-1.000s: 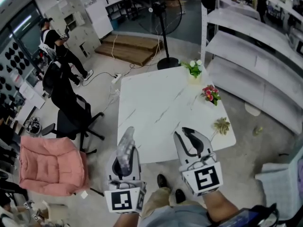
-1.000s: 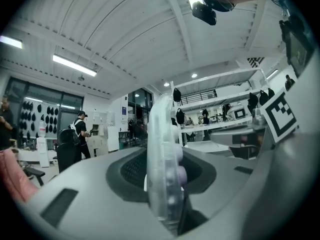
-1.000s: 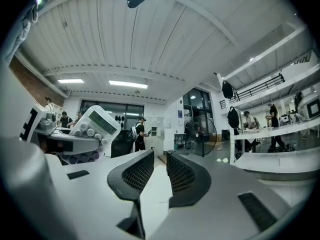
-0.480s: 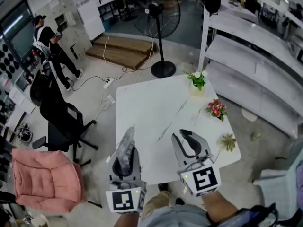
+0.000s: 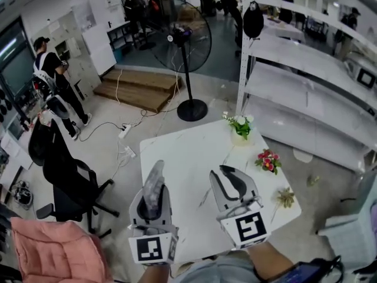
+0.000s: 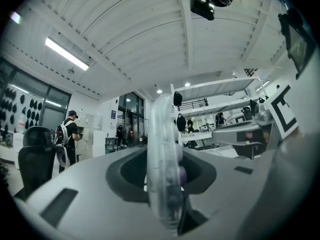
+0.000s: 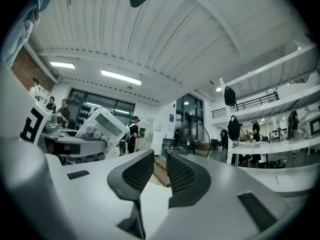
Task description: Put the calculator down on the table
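Note:
A translucent calculator [image 5: 156,175] stands on edge between the jaws of my left gripper [image 5: 154,194], which is shut on it. It sticks out forward over the near part of the white marble table [image 5: 182,146]. The left gripper view shows the calculator [image 6: 162,154] edge-on and close. In the right gripper view the calculator [image 7: 102,126] shows at the left, display and keys visible. My right gripper [image 5: 222,173] hovers beside it to the right, over the table. Its meshed pads [image 7: 136,173] stand a narrow gap apart with nothing between them.
On the table's right side stand a pot of white flowers [image 5: 240,125], a red bunch [image 5: 268,160] and a dried sprig [image 5: 285,197]. A floor fan [image 5: 179,40] stands beyond. To the left are a black office chair [image 5: 68,181], a pink seat [image 5: 44,249] and a person [image 5: 50,69]. White shelving [image 5: 306,93] is on the right.
Both grippers have moved forward from the table's near edge to over its surface. The calculator has stayed in the left gripper. More of the room beyond the table shows now.

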A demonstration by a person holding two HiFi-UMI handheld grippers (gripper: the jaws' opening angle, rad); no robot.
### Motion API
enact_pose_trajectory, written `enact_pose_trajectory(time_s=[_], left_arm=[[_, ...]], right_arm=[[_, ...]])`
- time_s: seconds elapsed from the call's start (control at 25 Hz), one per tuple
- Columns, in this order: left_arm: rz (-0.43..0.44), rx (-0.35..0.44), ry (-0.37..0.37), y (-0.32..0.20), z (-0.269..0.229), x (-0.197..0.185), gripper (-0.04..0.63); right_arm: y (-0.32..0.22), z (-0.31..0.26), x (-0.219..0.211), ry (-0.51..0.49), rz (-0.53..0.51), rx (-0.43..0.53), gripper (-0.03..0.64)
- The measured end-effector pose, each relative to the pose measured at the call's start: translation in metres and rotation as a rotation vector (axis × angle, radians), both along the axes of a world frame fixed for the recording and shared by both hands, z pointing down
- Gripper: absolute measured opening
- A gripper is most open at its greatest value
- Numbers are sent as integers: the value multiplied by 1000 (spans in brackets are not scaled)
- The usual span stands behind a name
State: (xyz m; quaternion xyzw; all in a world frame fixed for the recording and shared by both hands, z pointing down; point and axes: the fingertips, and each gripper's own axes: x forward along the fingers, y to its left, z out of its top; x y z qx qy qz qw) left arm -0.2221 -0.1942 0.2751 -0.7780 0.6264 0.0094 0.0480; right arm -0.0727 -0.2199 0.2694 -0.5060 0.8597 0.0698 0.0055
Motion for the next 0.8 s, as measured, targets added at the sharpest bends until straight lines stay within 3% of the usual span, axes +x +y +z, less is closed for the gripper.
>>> enact_pose_trajectory(time_s=[0.24,0.48,0.8], left_arm=[[22,6,-17,-27,-10,6,133],[41,-45,-35,-58,7,28,133],[70,-187,-57,-87,73,67,133]], right_arm=[[-17,-4,16,-8,54,9,94],[-38,10,40,-9,66,-23,94],[-62,53,63,13,55,-123,92]])
